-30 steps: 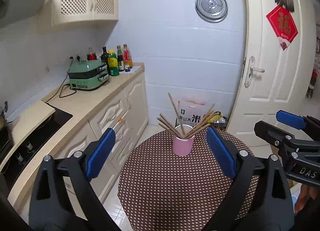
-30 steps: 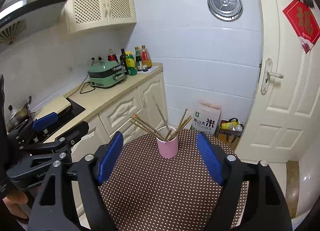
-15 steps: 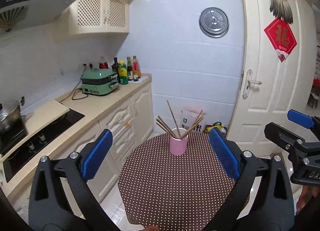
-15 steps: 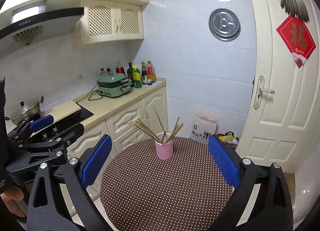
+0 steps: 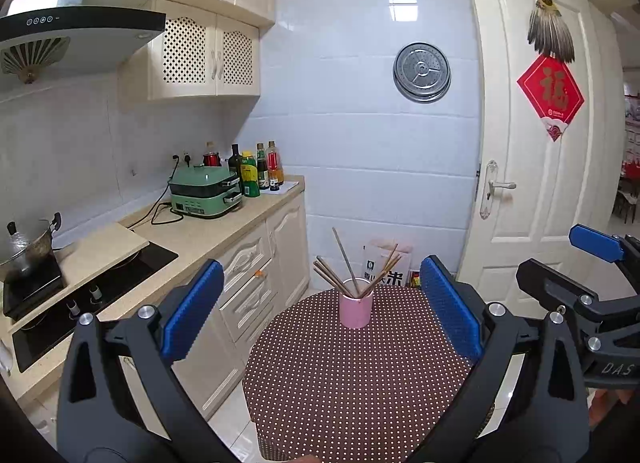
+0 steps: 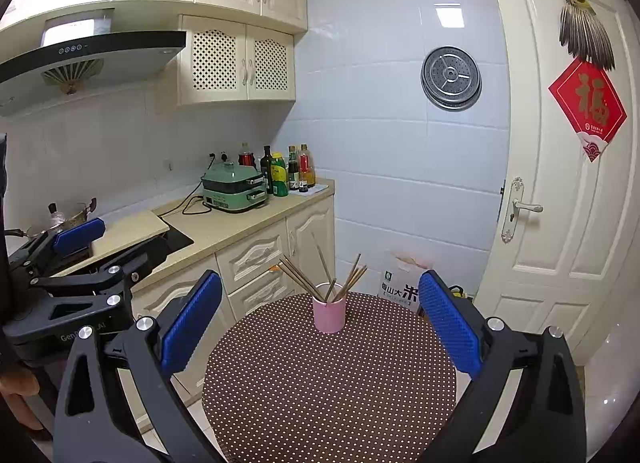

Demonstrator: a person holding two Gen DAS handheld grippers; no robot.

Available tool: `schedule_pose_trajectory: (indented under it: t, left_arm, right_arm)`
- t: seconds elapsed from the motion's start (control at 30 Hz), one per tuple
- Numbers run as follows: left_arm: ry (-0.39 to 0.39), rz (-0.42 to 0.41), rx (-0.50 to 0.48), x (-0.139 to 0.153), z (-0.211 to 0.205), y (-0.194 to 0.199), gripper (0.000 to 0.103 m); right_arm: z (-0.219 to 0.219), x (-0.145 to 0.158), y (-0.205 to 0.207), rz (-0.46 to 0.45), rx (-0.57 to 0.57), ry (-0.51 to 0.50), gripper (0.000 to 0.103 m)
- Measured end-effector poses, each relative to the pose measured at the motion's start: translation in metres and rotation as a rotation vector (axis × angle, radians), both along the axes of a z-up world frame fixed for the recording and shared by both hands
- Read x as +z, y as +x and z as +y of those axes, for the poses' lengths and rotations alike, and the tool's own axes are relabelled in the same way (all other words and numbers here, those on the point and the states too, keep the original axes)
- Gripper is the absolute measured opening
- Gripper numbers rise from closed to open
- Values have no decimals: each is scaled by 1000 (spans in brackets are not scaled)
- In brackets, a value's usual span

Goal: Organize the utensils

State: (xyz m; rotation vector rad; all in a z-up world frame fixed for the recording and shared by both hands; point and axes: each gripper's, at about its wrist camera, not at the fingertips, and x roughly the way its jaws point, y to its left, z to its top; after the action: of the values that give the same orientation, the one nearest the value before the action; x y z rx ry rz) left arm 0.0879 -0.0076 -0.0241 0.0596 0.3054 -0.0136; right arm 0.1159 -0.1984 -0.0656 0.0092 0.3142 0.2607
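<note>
A pink cup (image 5: 355, 309) stands at the far side of a round table with a brown dotted cloth (image 5: 352, 383). Several wooden chopsticks (image 5: 344, 267) stand in it, fanned out. It also shows in the right wrist view (image 6: 329, 313), with the chopsticks (image 6: 320, 275) and the cloth (image 6: 328, 387). My left gripper (image 5: 320, 315) is open and empty, held back from the cup and above the table's near side. My right gripper (image 6: 320, 319) is open and empty, likewise held back. Each gripper shows at the edge of the other's view: the right one (image 5: 592, 259), the left one (image 6: 80, 247).
A kitchen counter (image 5: 200, 231) with a green cooker (image 5: 206, 191), several bottles (image 5: 256, 169) and a hob (image 5: 80, 303) runs along the left. A white door (image 5: 532, 167) is at the right. A paper bag (image 5: 386, 267) stands on the floor behind the table.
Both grippers have risen and drawn back from the table, so the cup looks smaller and farther. Both stayed open and empty. The cup and chopsticks have not moved.
</note>
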Motion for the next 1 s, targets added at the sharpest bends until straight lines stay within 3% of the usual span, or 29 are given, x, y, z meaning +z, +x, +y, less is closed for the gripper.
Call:
schedule_pose_trajectory:
  t: [1.0]
  left_arm:
    - [-6,-97,6,10,8,-25,96]
  right_arm:
    - [15,9,-20,-73,-5,-27,95]
